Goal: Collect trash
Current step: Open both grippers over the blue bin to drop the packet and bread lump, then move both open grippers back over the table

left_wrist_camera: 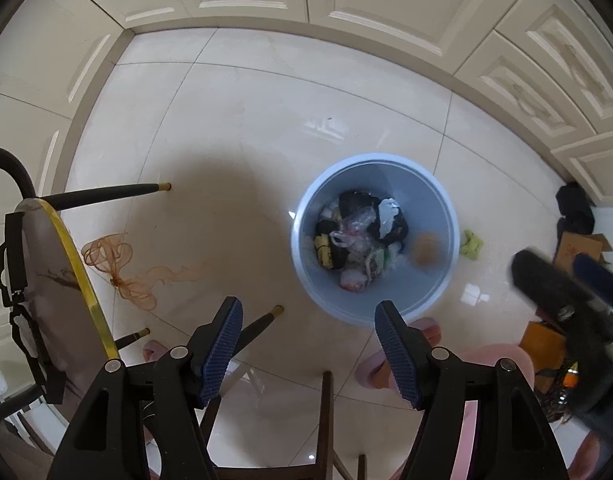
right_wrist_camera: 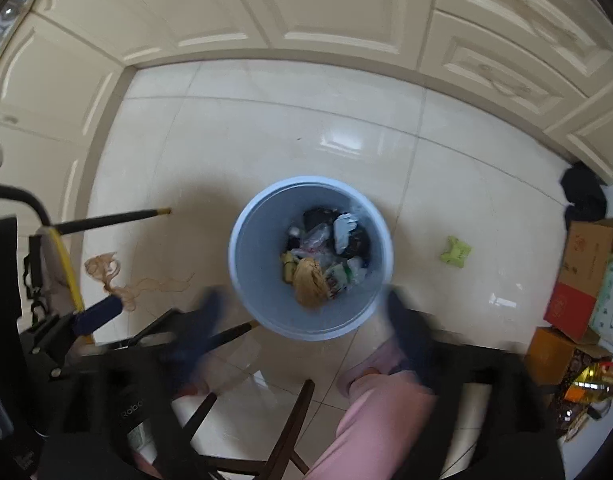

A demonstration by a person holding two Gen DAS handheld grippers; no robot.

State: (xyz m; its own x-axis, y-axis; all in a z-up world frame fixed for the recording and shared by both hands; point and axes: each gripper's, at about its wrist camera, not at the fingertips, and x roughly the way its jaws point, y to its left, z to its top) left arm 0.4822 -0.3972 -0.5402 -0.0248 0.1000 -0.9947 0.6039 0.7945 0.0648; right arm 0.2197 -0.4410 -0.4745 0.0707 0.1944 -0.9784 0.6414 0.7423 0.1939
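Glossy cream floor tiles (left_wrist_camera: 234, 128) are running up to cream panelled cabinets (left_wrist_camera: 386, 4) across the twelve o'clock side of both views. Standing upright on the tiles is a pale blue trash bin (left_wrist_camera: 438, 280), its round mouth facing straight up at the cameras, sitting at about four o'clock of centre in the left wrist view and dead centre in the right wrist view. Crumpled bags and wrappers (left_wrist_camera: 358, 240) are lying heaped in its bottom. A tan crumpled piece (right_wrist_camera: 310, 284) is showing blurred inside the bin, toward the six o'clock wall in the right wrist view; whether it is resting or in the air I cannot tell.

An orange mesh ribbon (left_wrist_camera: 122, 272) is lying on the floor at nine o'clock of the bin, its long tail stretching toward three o'clock. A small green scrap (right_wrist_camera: 455, 251) is lying at three o'clock, just beside the bin but apart from it.

Pointing down at the floor, the left gripper (left_wrist_camera: 309, 356) is standing released with nothing between its blue ribbed pads (left_wrist_camera: 222, 344). The right gripper (right_wrist_camera: 302, 328) is blurred, its fingers spread wide either side of the bin's near rim and gripping nothing.

Dark chair legs (left_wrist_camera: 118, 192) with gold tips are reaching in from nine o'clock, and pink trouser legs (right_wrist_camera: 370, 420) are showing at six o'clock.
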